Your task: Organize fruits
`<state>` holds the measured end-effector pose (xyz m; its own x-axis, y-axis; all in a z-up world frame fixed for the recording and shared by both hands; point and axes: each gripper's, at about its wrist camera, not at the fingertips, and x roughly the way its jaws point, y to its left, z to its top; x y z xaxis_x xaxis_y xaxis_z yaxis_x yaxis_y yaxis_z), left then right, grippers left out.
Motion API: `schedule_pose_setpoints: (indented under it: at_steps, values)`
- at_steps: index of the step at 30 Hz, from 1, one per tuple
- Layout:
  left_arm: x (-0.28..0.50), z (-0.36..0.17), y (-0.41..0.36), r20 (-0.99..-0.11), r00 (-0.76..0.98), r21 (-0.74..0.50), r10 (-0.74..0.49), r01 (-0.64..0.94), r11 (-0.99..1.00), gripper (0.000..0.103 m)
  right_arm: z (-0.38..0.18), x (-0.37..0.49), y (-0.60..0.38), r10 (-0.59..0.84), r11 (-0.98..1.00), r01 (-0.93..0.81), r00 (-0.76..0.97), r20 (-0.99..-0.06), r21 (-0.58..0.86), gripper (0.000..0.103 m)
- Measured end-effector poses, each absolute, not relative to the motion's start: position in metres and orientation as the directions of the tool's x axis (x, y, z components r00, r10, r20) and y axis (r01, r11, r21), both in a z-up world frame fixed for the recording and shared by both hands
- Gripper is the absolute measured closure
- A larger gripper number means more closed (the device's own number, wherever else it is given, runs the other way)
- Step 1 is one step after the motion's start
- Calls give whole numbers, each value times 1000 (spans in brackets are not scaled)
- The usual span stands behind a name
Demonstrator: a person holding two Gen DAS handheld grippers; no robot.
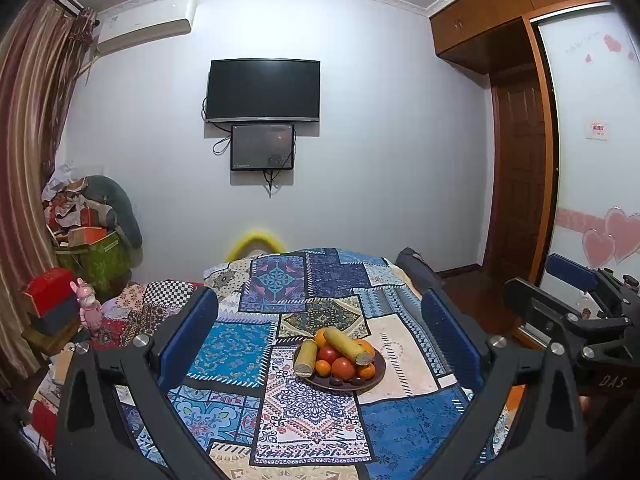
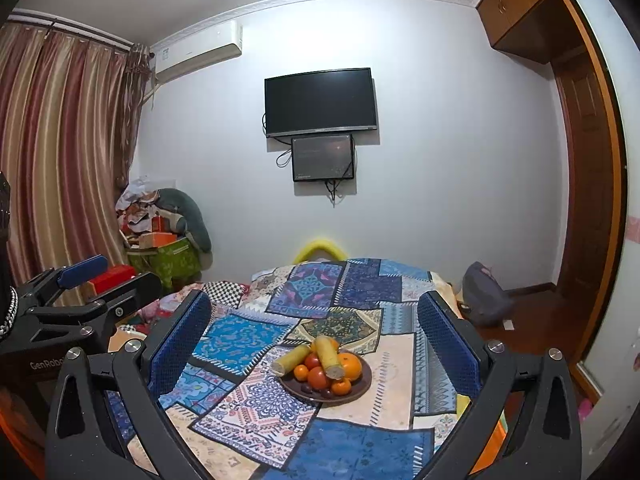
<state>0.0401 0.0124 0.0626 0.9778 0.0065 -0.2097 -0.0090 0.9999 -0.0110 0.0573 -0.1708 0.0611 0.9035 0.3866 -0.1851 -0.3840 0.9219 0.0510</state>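
Observation:
A dark brown plate [image 1: 372, 380] [image 2: 360, 386] sits on a table covered with a patchwork cloth [image 1: 304, 420] [image 2: 360, 440]. It holds two yellow corn cobs [image 1: 347, 345] [image 2: 329, 354], oranges [image 1: 323, 367] [image 2: 349, 364], red tomatoes [image 1: 343, 367] [image 2: 318, 377] and a few dark small fruits [image 1: 355, 381] [image 2: 325, 393]. My left gripper [image 1: 320, 332] is open and empty, held above and short of the plate. My right gripper [image 2: 314, 332] is open and empty, likewise short of the plate. Each gripper shows in the other's view: the right one [image 1: 576, 304], the left one [image 2: 80, 280].
A yellow chair back [image 1: 256, 242] stands behind the table. A green bin [image 1: 100, 260] heaped with clutter, red boxes [image 1: 50, 290] and a pink rabbit figure [image 1: 89, 308] are at the left. A grey bag [image 2: 486, 294] lies on the floor at the right.

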Motion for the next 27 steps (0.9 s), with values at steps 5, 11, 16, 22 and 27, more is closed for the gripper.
schedule_pose_setpoints:
  at_steps: [5, 11, 16, 22, 27]
  values:
    - [40, 62, 13, -213, 977, -16, -4, 1, 1000, 0, 62, 57, -170, 385, 923, -383, 905, -184, 46, 0]
    - [43, 62, 15, -220, 975, -29, -17, 10, 1000, 0, 60, 58, -170, 381, 924, -379, 905, -188, 48, 0]
    - [44, 60, 15, -229, 973, -31, -28, 21, 999, 0, 61, 59, -169, 377, 926, -375, 907, -189, 46, 0]
    - [44, 60, 15, -232, 972, -36, -32, 25, 999, 0, 60, 59, -169, 374, 927, -373, 908, -187, 41, 0]
    - [46, 60, 17, -237, 971, -44, -36, 26, 999, 0, 58, 60, -170, 374, 927, -373, 908, -191, 43, 0]
